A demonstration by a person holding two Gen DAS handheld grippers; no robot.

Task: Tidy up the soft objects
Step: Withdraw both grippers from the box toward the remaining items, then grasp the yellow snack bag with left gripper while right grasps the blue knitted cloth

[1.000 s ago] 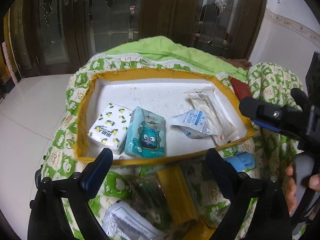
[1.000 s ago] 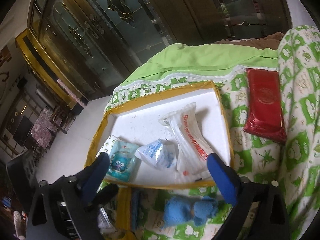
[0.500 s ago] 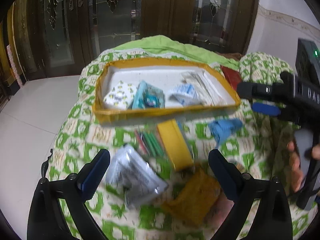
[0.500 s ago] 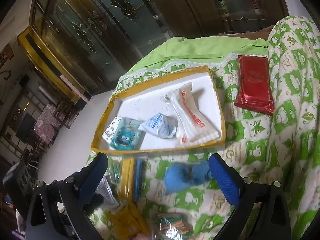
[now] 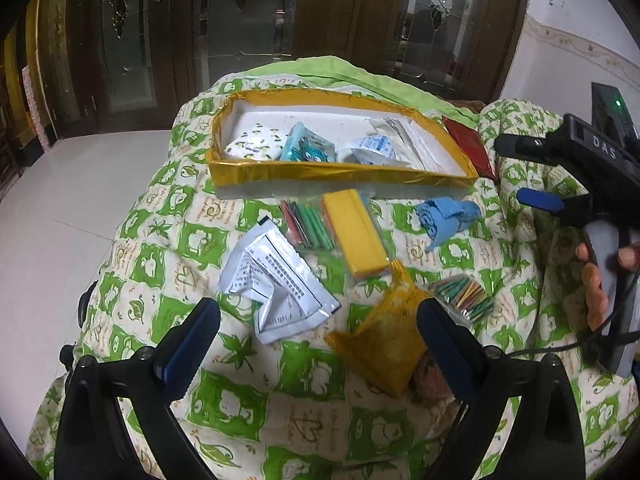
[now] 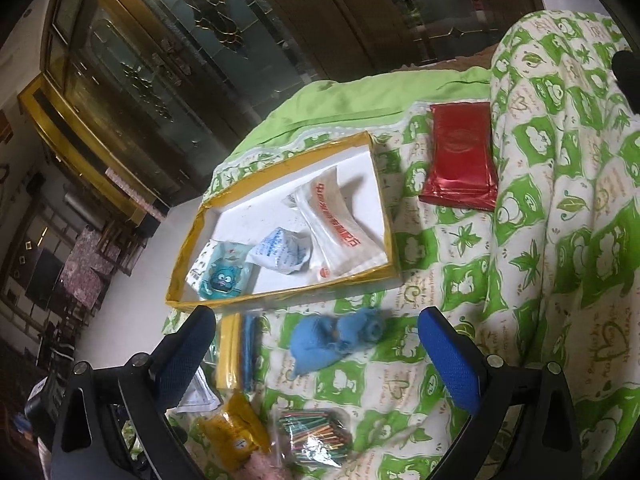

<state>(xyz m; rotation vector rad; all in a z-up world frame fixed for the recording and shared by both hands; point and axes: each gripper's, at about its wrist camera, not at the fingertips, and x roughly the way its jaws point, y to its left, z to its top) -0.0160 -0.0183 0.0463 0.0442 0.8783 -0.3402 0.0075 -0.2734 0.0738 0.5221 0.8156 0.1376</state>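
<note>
A yellow-rimmed white tray (image 5: 340, 171) (image 6: 384, 216) lies on a green-patterned quilt and holds several soft packets, among them a teal tissue pack (image 5: 306, 148) (image 6: 220, 276). In front of it lie a silver foil pouch (image 5: 276, 280), a yellow pack (image 5: 354, 232) (image 6: 228, 352), a blue cloth (image 5: 446, 216) (image 6: 336, 338), an orange-yellow bag (image 5: 380, 340) (image 6: 234, 432) and a bag of coloured sticks (image 5: 464, 294) (image 6: 314, 432). My left gripper (image 5: 318, 340) is open above the pouch and the orange bag. My right gripper (image 6: 316, 344) is open, hovering just above the blue cloth.
A red foil pouch (image 6: 460, 156) (image 5: 466, 144) lies right of the tray. The quilt rises in a fold (image 6: 568, 200) at the right. Dark glass-panelled doors (image 5: 280, 20) stand behind, and white tiled floor (image 5: 60, 208) drops away on the left.
Both grippers have pulled back from the tray toward the near side, bringing the loose items in front of it into view. Both stay open and empty.
</note>
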